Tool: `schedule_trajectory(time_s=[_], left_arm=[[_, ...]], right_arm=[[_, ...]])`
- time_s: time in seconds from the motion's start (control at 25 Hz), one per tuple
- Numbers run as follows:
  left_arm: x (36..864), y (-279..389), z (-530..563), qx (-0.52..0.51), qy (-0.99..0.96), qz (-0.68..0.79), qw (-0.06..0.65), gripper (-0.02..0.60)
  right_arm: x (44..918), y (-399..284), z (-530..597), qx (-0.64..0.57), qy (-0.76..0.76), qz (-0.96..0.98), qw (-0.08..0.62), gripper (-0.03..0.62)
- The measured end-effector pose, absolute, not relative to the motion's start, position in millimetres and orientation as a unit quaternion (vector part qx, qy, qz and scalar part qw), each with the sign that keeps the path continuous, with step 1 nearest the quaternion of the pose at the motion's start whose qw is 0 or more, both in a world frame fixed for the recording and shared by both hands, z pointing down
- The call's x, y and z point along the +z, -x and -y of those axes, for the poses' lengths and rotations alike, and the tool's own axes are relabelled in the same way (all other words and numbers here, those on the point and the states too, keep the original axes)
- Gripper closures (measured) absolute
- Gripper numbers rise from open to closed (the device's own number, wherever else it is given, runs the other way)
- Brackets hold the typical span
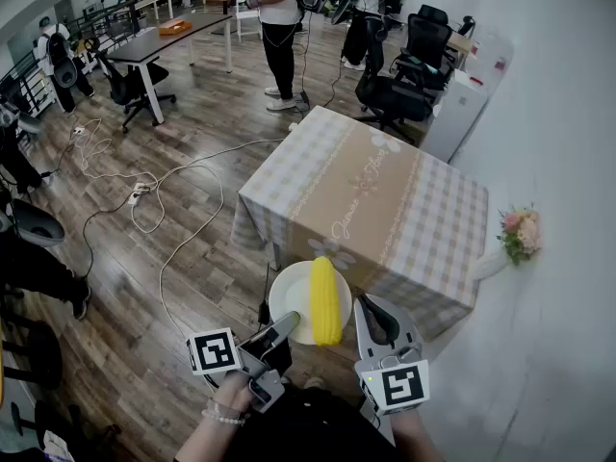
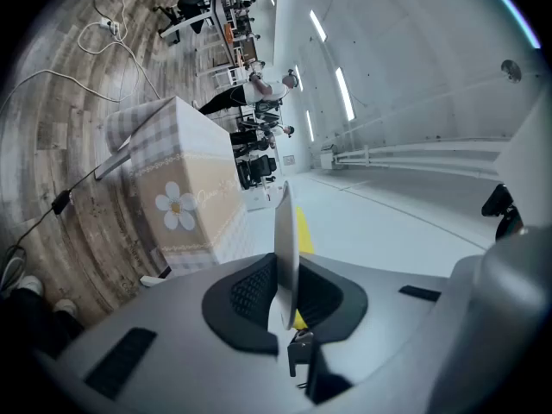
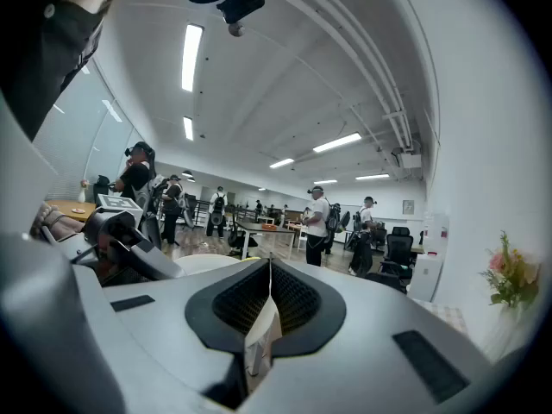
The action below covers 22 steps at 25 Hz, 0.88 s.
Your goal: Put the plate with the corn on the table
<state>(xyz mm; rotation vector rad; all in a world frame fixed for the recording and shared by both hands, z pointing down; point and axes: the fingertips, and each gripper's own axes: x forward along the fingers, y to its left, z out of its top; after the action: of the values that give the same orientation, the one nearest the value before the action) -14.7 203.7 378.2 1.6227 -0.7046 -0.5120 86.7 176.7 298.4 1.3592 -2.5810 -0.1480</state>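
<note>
A white plate carries a yellow corn cob and hangs in the air over the floor, just short of the near corner of the table with the checked cloth. My left gripper is shut on the plate's near rim. In the left gripper view the plate stands edge-on between the pads, and the corn peeks out behind it. My right gripper is just right of the plate, with its jaws shut and nothing between them.
Cables trail over the wooden floor left of the table. Pink flowers stand by the white wall on the right. Office chairs, a dark desk and several people stand at the far end.
</note>
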Motion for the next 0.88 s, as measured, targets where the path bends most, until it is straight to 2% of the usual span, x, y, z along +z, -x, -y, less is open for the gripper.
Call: schedule_trajectory(time_s=[0.52,0.64,0.88], left_arm=[[374,13,-200,-0.224,-0.702,0.297,0.606,0.549],[375,14,-200,-0.221,-0.706,0.300,0.602,0.549],[373,15,-199,-0.224,-0.707,0.297,0.601,0.549]], right_arm=[[301,-90,-173,-0.044,-0.473,0.872,0.120,0.551],[314,-97,-168,0.003,-0.480,0.869,0.122,0.549],[335,-99,-160,0.153,-0.457,0.873,0.076,0.546]])
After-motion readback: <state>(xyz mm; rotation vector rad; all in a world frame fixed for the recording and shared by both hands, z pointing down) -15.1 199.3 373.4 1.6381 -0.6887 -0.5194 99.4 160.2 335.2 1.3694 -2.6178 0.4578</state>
